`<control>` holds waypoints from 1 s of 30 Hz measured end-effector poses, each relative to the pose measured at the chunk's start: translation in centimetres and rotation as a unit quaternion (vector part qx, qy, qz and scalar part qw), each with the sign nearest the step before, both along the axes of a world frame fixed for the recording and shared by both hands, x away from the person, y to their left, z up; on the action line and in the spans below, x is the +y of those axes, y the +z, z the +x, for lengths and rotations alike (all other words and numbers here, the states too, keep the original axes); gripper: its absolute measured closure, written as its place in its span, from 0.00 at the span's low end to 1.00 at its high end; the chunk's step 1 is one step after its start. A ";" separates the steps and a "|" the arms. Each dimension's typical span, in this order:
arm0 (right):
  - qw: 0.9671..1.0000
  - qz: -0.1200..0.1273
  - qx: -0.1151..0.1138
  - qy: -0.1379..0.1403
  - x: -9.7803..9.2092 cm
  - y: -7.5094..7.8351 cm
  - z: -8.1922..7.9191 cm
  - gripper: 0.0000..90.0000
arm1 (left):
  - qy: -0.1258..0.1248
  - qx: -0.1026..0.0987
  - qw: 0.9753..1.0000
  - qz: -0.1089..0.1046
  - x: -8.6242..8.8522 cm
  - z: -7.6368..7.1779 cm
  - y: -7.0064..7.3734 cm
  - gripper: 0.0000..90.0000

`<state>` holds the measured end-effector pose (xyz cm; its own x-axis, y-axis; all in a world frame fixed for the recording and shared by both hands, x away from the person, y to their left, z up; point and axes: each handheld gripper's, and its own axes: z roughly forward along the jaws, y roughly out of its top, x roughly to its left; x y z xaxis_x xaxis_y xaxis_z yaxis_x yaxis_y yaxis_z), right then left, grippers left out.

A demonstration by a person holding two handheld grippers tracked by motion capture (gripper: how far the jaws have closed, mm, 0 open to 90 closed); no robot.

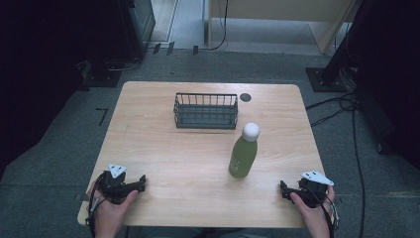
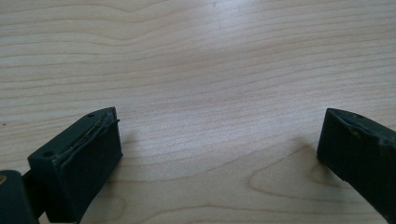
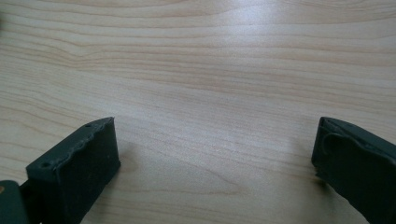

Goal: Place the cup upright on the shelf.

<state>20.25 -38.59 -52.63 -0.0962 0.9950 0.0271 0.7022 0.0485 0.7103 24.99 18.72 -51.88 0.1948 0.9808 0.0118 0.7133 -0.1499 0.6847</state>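
From the high view we see a light wooden table (image 1: 163,148) with a green bottle (image 1: 243,156) standing upright right of its middle, topped by a white cap (image 1: 250,131). Behind it, toward the far edge, sits a dark wire basket (image 1: 205,110), close to the bottle but apart from it, and a small dark round disc (image 1: 245,97) lies just beyond the basket's right end. Our left gripper (image 1: 140,183) rests near the front left corner and our right gripper (image 1: 283,188) near the front right corner, each held in a hand, both well apart from the bottle.

In the left gripper view we look along the left gripper (image 2: 219,140): its black jaws stand wide apart, with bare wood grain between them.

In the right gripper view the right gripper (image 3: 215,144) shows the same: jaws spread wide, nothing between them but tabletop.
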 end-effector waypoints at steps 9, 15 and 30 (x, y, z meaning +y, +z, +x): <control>1.000 0.011 -0.015 -0.008 0.2 0.2 -0.3 0.02 | 0.000 0.000 1.000 -0.001 0.0 0.0 0.0 0.00; 1.000 0.016 -0.026 0.004 1.0 1.0 -0.3 0.02 | 0.000 0.000 1.000 0.000 0.0 0.0 0.0 0.00; 0.996 0.030 -0.058 0.053 4.3 3.9 -0.3 0.02 | 0.000 0.000 1.000 0.000 0.0 0.0 0.0 0.00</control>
<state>19.94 -34.31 -48.69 -0.2063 0.9761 0.0688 0.6080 0.0728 0.7906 24.99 18.72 -51.88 0.1954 0.9806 0.0118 0.7133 -0.1504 0.6845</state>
